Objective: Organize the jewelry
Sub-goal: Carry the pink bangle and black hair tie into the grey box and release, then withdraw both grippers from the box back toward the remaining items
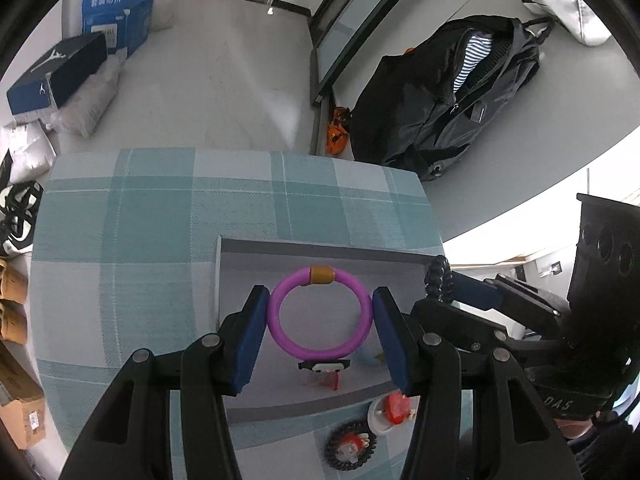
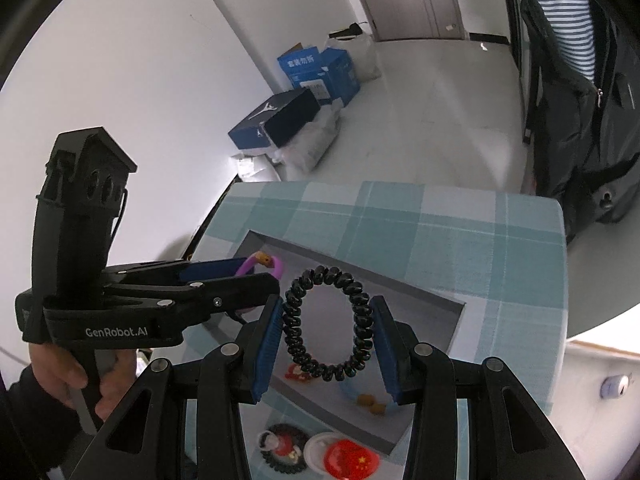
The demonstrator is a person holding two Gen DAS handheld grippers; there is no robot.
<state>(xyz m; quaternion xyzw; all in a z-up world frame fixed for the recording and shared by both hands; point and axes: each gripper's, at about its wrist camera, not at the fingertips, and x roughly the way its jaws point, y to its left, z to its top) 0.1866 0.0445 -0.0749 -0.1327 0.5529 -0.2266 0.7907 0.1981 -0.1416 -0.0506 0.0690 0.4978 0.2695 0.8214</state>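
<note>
My left gripper (image 1: pixel 320 320) is shut on a purple ring bracelet (image 1: pixel 276 320) with an orange-brown bead, held above the grey tray (image 1: pixel 320 250). My right gripper (image 2: pixel 326 328) is shut on a black spiral hair tie (image 2: pixel 294 328) and holds it over the same tray (image 2: pixel 452 320). The left gripper with the purple bracelet (image 2: pixel 246 266) shows at the left of the right wrist view. In the tray lie a small red item (image 2: pixel 296 372) and a light blue band with brown beads (image 2: pixel 370 400).
The tray sits on a teal plaid tablecloth (image 1: pixel 120 240). In front of the tray lie a black hair tie with a figure (image 2: pixel 282 448) and a white and red badge (image 2: pixel 344 458). A black backpack (image 1: pixel 448 92) and blue boxes (image 1: pixel 116 16) stand on the floor.
</note>
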